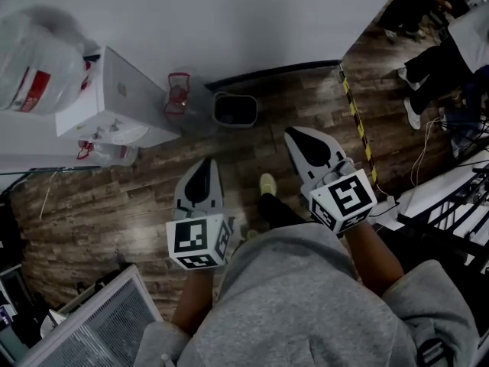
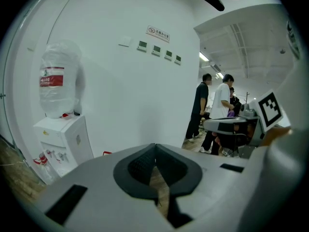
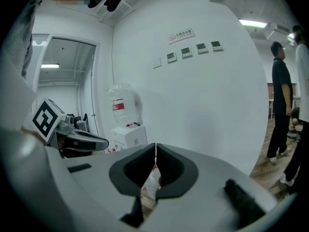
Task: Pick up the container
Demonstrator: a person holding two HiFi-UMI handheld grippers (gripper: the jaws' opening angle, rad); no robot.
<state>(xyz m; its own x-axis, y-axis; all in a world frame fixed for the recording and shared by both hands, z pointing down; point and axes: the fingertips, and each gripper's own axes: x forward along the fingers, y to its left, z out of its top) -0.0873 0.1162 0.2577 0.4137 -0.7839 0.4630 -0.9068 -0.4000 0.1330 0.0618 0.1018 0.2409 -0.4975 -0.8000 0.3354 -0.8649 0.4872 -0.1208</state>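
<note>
The left gripper (image 1: 205, 164) is holding its jaws pressed together with nothing between them, and the right gripper (image 1: 296, 134) is doing the same — both are hanging empty over the wooden floor (image 1: 114, 205), touching nothing. The container (image 1: 179, 98), which looks like a clear vessel with a red top, is standing at upper centre of the head view against the wall (image 1: 229, 21). It is sitting between the water dispenser (image 1: 114, 105) at upper left and a dark bin (image 1: 234, 109), well apart from both grippers. The dispenser's bottle (image 2: 58, 81) is wearing a red label (image 2: 51, 76). A wall sign (image 2: 158, 33) is showing a red prohibition mark beside characters too small to read, with four small panels (image 2: 159, 51) below it. Yellow-and-black tape (image 1: 355, 113) is running across the floor at upper right, where people (image 1: 432, 67) are standing.
</note>
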